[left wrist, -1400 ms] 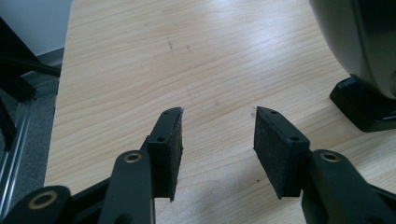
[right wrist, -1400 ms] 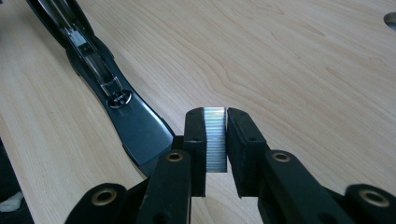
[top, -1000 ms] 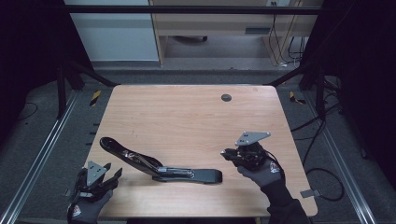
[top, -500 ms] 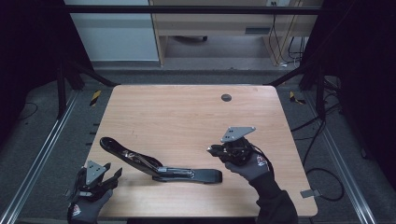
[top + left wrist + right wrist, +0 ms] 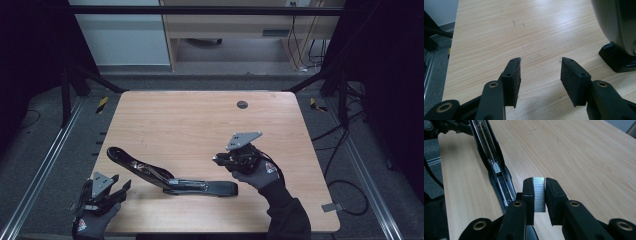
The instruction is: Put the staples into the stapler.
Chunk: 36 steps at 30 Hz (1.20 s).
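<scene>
A long black stapler (image 5: 170,178) lies hinged wide open near the front of the wooden table (image 5: 200,125), its staple channel (image 5: 496,167) facing up. My right gripper (image 5: 217,160) hovers just right of the stapler's middle. It is shut on a silver strip of staples (image 5: 539,195), which stands upright between its pads (image 5: 529,192). The right gripper (image 5: 539,182) points along the channel. My left gripper (image 5: 121,188) rests at the front left corner, open with nothing between its jaws. In the left gripper view the gripper (image 5: 541,72) shows bare wood between its pads, with the stapler's black end (image 5: 616,32) at the right.
A small dark round grommet (image 5: 242,104) sits in the table's far right part. Metal rails (image 5: 45,165) run along both sides below the table. Cables (image 5: 345,195) lie on the floor at the right. A cabinet (image 5: 235,25) stands behind.
My right gripper has moved left and slightly up toward the open stapler, still carrying the staple strip. The left gripper and the stapler have stayed in place.
</scene>
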Motion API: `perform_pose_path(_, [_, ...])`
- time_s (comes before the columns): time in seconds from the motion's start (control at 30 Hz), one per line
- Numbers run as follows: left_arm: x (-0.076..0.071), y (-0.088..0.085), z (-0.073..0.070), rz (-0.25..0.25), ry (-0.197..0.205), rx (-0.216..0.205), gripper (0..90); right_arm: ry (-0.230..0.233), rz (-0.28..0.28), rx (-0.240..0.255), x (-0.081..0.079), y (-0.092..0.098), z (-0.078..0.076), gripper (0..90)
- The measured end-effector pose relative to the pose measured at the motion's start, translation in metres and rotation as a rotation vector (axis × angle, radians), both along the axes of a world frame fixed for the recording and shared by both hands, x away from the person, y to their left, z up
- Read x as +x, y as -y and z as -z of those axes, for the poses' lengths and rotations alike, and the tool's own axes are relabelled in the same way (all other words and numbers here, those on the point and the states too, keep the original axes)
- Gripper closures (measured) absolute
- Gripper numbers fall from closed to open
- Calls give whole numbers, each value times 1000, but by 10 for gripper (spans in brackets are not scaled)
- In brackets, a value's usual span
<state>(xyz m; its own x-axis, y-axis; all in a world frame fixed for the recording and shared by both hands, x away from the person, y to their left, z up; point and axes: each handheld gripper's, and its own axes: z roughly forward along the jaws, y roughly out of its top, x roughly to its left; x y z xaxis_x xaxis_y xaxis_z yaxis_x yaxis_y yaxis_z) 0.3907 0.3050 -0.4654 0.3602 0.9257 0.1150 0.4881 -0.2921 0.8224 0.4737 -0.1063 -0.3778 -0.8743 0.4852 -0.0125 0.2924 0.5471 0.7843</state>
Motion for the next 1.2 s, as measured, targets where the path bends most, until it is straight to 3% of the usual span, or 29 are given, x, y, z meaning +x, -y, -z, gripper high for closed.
perform_pose_path(0.47, [0, 0, 0, 1, -3, -2, 500, -3, -60, -12, 5, -17, -5, 785])
perform_pose_path(1.2, [0, 0, 0, 2, -4, 2, 500, -39, -177, -20, 11, -37, 6, 784])
